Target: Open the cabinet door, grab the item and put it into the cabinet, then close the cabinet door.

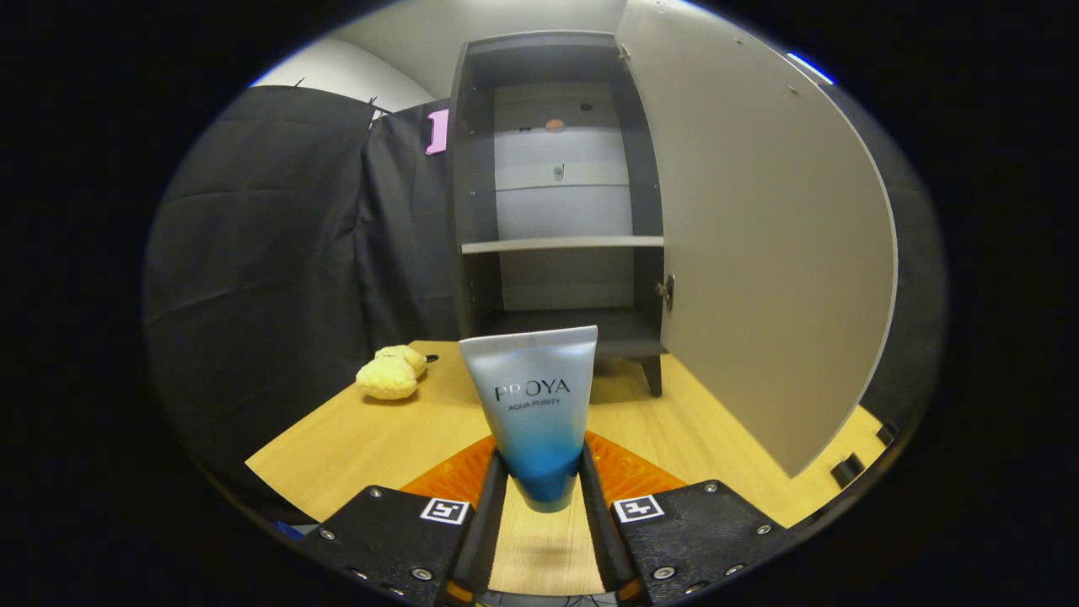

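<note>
A silver-to-blue cosmetic tube (537, 405) stands upright between my fingers, flat crimped end up and blue cap end down, lifted off the wooden table (379, 438). My gripper (544, 480) is shut on its lower blue part, both fingers pressing its sides. Straight ahead beyond the tube stands the dark cabinet (556, 194) with its pale door (759, 253) swung wide open to the right. Inside I see a light shelf (560, 244) at mid height and a dark bottom floor (582, 324) below it, both bare.
A yellow plush toy (390, 373) lies on the table left of the tube, near the cabinet's left foot. Black cloth hangs along the left side. The open door's lower corner reaches out over the table on the right.
</note>
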Action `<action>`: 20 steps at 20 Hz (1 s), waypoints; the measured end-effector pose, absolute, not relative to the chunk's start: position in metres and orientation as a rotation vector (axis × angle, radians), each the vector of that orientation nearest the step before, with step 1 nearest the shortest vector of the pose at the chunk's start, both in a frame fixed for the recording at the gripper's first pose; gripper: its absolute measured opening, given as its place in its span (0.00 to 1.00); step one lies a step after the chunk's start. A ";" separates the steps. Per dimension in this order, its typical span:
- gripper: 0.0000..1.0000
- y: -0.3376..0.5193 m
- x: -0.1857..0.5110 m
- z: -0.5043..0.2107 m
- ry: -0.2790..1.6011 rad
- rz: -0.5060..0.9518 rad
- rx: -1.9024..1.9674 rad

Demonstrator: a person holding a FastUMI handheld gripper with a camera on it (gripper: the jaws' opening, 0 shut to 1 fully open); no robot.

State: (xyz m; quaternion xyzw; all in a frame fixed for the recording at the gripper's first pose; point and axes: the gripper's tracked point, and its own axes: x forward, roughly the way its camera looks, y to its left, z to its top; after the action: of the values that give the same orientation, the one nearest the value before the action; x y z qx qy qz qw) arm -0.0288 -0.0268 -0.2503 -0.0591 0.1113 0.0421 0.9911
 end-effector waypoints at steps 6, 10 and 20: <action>0.48 0.000 0.021 -0.150 0.160 0.099 -0.157; 0.48 0.012 0.084 -0.097 0.141 0.123 -0.148; 0.48 0.022 0.308 -0.028 0.034 0.117 -0.214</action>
State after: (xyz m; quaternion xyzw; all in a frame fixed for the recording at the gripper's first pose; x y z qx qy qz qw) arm 0.3076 0.0222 -0.0281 -0.1067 0.0167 0.0583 0.9924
